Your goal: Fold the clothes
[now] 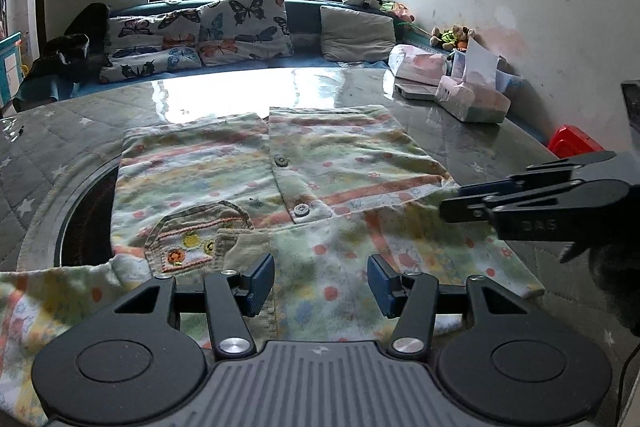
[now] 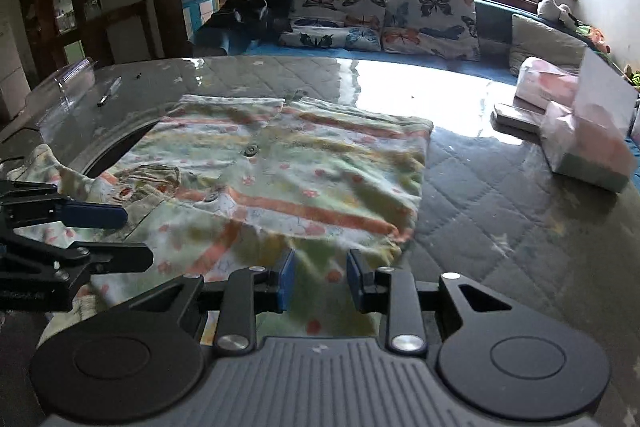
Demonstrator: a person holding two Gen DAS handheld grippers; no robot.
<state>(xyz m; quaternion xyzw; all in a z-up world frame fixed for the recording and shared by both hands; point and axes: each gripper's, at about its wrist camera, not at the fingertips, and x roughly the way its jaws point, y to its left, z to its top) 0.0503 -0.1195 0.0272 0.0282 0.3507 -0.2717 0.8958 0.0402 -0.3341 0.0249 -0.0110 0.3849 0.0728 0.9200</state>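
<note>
Garment: a striped, dotted shirt [image 1: 280, 187] lies buttoned, front up, mid-tabletop [image 2: 500, 195]; its sleeves lie toward the near edge.
Left gripper [image 1: 321, 279]: jaws spread, hovering over the near cloth.
Right gripper [image 2: 321, 277]: jaws spread, holding nothing.
Progress: sleeves appear partly turned in; body not yet folded small.

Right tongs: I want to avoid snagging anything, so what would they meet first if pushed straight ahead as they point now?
Most likely the shirt: the open right tongs hover low over its near hem, aimed along the cloth. Depth is unclear, so they might skim above it toward the table.
</note>
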